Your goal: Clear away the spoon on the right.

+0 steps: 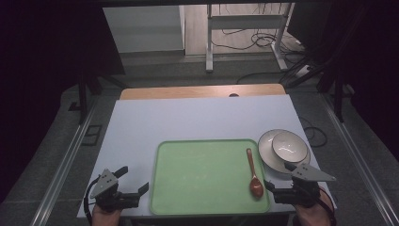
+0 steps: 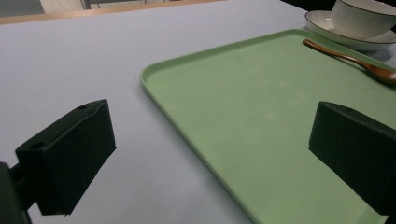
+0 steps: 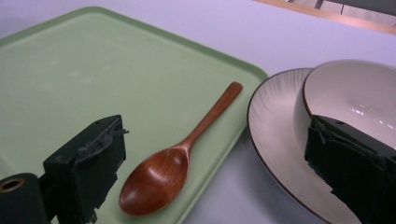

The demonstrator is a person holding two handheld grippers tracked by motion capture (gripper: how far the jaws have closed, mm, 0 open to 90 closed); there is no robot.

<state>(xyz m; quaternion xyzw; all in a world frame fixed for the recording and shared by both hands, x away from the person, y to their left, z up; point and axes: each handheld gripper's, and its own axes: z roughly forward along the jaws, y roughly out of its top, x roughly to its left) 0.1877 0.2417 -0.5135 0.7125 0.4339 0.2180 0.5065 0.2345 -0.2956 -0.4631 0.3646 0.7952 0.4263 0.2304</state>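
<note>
while both tools rest at the near edge of the desk (image 1: 131, 122), the left tool (image 1: 133, 180) gapes wide and empty beside the green tray's (image 1: 197, 174) near left corner. the right tool (image 1: 278, 176), equally wide and empty, straddles the wooden spoon (image 1: 254, 175) on the tray's right side and the bowl (image 1: 289, 146) on its plate (image 1: 264, 146).
</note>
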